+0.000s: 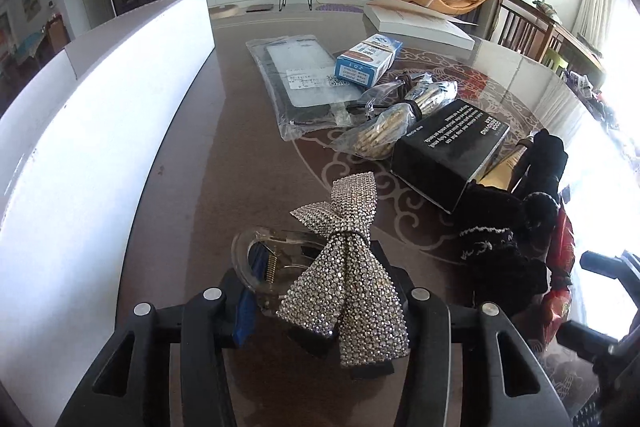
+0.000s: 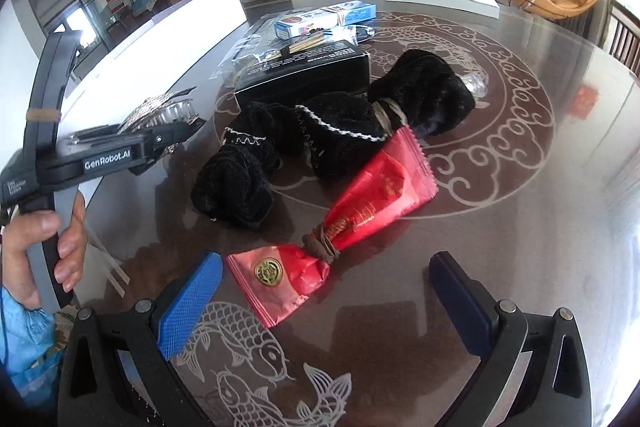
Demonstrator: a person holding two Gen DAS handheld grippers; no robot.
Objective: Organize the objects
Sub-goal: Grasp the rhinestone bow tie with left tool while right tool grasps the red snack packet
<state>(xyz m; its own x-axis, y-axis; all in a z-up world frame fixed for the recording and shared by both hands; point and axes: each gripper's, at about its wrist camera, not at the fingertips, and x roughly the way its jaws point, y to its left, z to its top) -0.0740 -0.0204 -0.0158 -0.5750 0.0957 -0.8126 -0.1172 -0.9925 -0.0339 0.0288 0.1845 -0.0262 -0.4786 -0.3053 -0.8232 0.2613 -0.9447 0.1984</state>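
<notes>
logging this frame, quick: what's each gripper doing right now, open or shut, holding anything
Left gripper: shut on the rhinestone bow hair clip.
Right gripper: jaws open, holding nothing; the red packet lies between them on the table.

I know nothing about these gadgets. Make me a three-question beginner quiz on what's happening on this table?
1. True or false: the left gripper is shut on the rhinestone bow hair clip.
2. What lies nearest the right gripper? A) blue box B) red packet C) black box
3. Fill in: the right gripper's jaws stand ____.

Key: 1 true. 2 B, the red packet, tied with a brown band, beside the black socks on the table. 3 open.
</notes>
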